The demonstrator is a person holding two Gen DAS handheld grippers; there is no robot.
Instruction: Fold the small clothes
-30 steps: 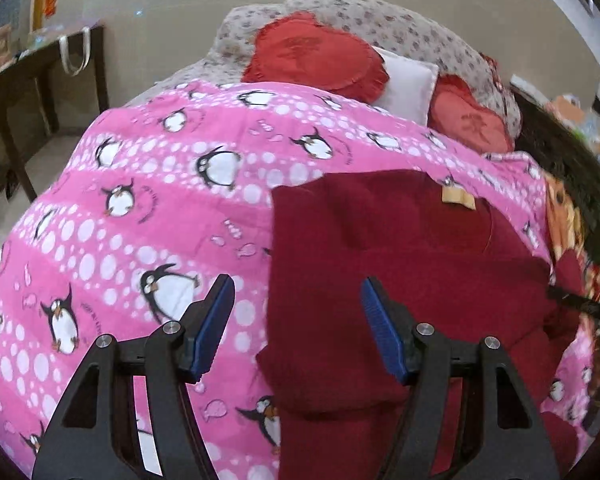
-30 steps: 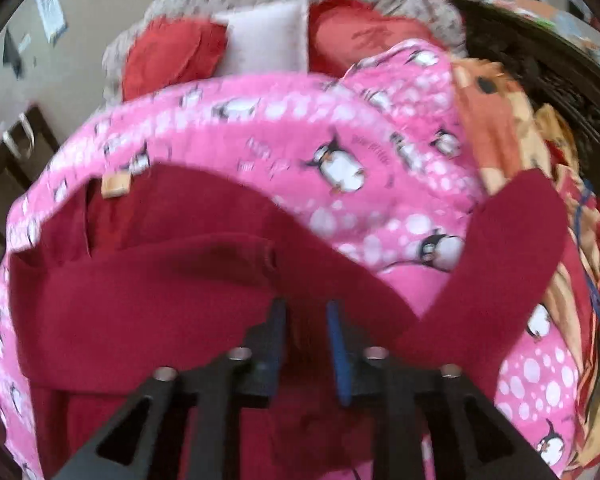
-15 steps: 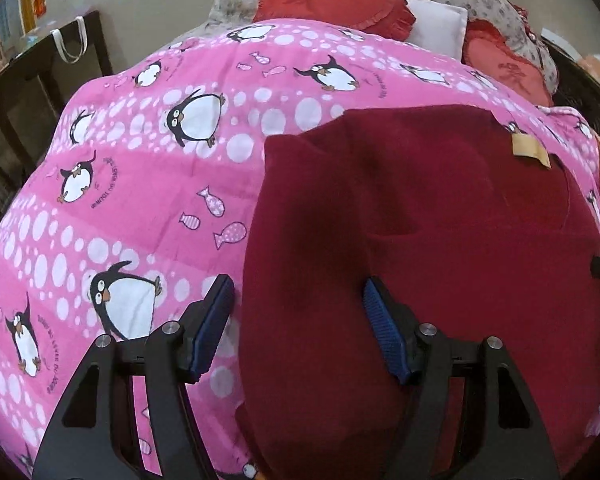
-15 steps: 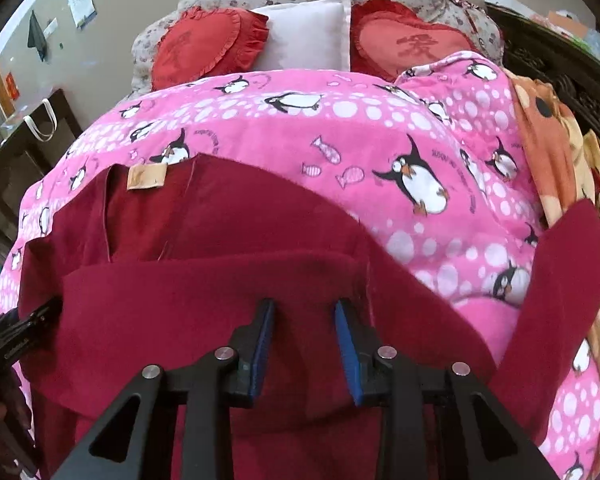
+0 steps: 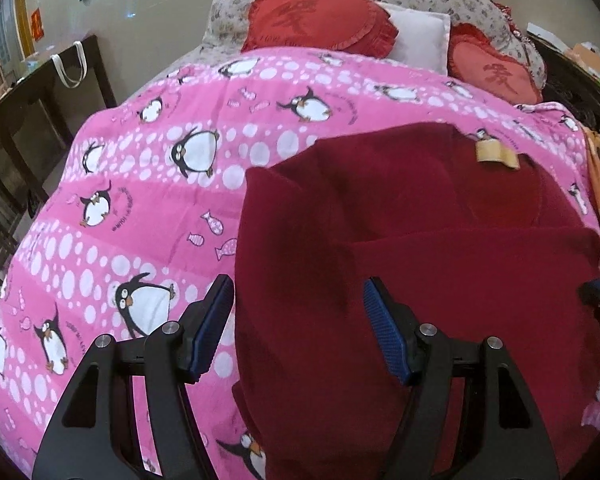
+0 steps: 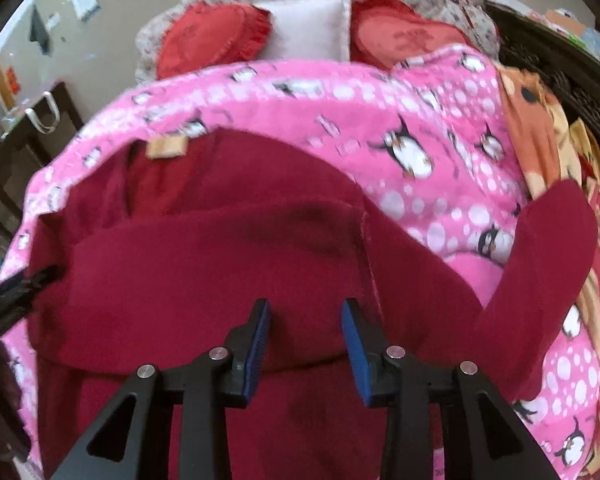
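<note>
A dark red fleece top (image 5: 400, 240) with a tan neck label (image 5: 496, 154) lies on the pink penguin blanket (image 5: 160, 184). One sleeve is folded across its body (image 6: 220, 280); the other sleeve (image 6: 540, 272) lies out to the right. My left gripper (image 5: 298, 308) is open, empty, and straddles the top's left edge. My right gripper (image 6: 305, 328) is open and empty just above the folded sleeve. The right gripper's tip shows at the right edge of the left wrist view (image 5: 598, 294). The left gripper shows at the left edge of the right wrist view (image 6: 12, 296).
Red heart cushions (image 5: 320, 20) and a white pillow (image 5: 420, 36) lie at the head of the bed. A dark wooden table (image 5: 28, 112) stands left of the bed. An orange patterned blanket (image 6: 548, 128) lies along the right side by a dark bed frame (image 6: 572, 80).
My right gripper has opened and let go of the sleeve, which now lies folded across the top. My left gripper has moved in over the top's left edge, still open.
</note>
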